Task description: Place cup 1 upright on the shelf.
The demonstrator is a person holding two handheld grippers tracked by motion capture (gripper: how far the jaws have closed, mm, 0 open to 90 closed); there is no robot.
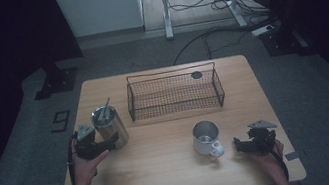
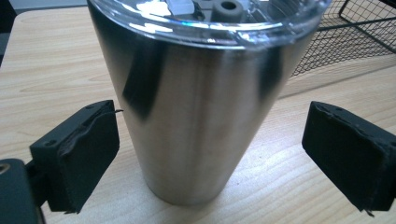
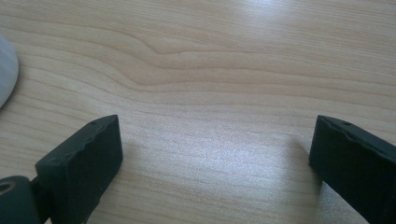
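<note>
tumbler (image 2: 196, 116) top is cropped off up close, mug (image 3: 5, 70) just a white sliver at the edge.

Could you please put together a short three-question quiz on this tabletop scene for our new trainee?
1. True or false: the left gripper has its jaws closed tight on the steel tumbler.
2. Which item stands nearest the right gripper? A) the wire basket B) the white mug C) the steel tumbler
3. Fill in: the tumbler's top is covered by a clear ____.

Key:
1. False. The jaws stand open on either side of the tumbler, with gaps showing.
2. B. The mug sits just to that gripper's left on the wooden table.
3. Lid. A straw rises from it in the high view.
</note>
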